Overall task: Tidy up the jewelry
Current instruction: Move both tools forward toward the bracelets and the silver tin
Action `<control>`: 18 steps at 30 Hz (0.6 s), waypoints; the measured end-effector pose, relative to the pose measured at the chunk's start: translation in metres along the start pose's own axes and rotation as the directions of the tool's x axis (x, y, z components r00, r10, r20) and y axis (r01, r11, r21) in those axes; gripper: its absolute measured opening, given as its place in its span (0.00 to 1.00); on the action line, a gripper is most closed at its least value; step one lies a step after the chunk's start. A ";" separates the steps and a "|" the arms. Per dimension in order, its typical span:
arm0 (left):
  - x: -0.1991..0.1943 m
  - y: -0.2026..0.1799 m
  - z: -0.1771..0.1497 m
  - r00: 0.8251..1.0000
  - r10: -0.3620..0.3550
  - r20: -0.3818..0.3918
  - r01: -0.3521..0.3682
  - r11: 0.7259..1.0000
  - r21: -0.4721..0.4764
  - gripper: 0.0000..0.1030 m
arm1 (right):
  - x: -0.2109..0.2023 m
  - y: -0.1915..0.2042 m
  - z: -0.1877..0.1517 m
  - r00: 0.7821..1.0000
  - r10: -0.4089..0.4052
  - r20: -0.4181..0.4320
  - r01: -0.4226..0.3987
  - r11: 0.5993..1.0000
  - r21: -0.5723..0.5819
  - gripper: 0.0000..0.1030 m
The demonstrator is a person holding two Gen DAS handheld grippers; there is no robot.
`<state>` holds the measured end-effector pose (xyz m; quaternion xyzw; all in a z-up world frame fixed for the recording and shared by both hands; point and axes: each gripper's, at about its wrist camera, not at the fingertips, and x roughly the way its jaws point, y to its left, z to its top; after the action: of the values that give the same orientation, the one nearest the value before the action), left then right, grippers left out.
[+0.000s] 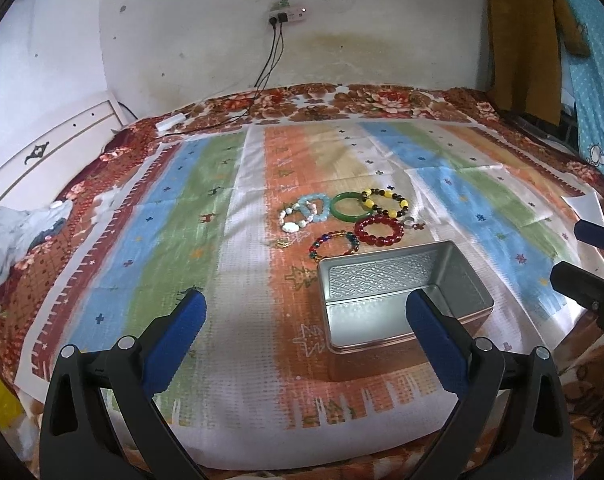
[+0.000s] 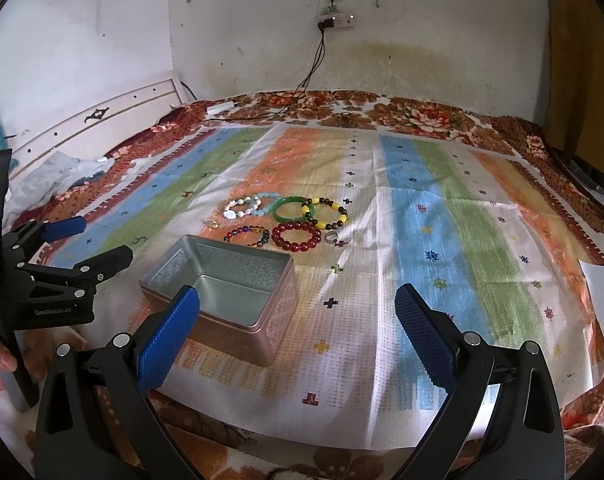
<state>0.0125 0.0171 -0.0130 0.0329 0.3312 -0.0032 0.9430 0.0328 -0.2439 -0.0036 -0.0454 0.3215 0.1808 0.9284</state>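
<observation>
Nearest the cameras, the left gripper [image 1: 304, 322] and the right gripper [image 2: 298, 318] both hang above the bed with their blue pads spread wide and nothing between them. Just beyond them, on the striped cloth [image 2: 442, 216] that covers the bed, stands an open metal tin [image 2: 222, 292], its inside bare. Behind the tin lies the jewelry in a loose cluster: a multicoloured bead bracelet [image 2: 248, 236] and a dark red bead bracelet [image 2: 296, 236] closest to the tin, with a small ring [image 2: 331, 237] just beside the red one. Farther back are a white bead bracelet [image 2: 240, 208], a pale blue bracelet [image 2: 267, 203], a green bangle [image 2: 293, 208] and a yellow-and-brown bracelet [image 2: 326, 212]. At the far wall hangs a power strip [image 2: 336, 21].
</observation>
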 end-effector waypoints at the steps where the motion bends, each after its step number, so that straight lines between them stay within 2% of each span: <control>1: 0.000 0.000 0.000 1.000 0.002 -0.001 -0.002 1.000 -0.001 0.95 | 0.001 0.000 0.000 1.000 -0.003 -0.003 0.003 1.000 0.001 0.96; 18: 0.004 0.000 -0.002 1.000 0.018 -0.016 -0.018 1.000 0.004 0.95 | 0.010 -0.007 0.004 0.999 -0.017 -0.045 0.018 0.999 0.029 0.96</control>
<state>0.0144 0.0177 -0.0176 0.0377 0.3386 0.0050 0.9401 0.0449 -0.2461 -0.0064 -0.0387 0.3443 0.1667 0.9231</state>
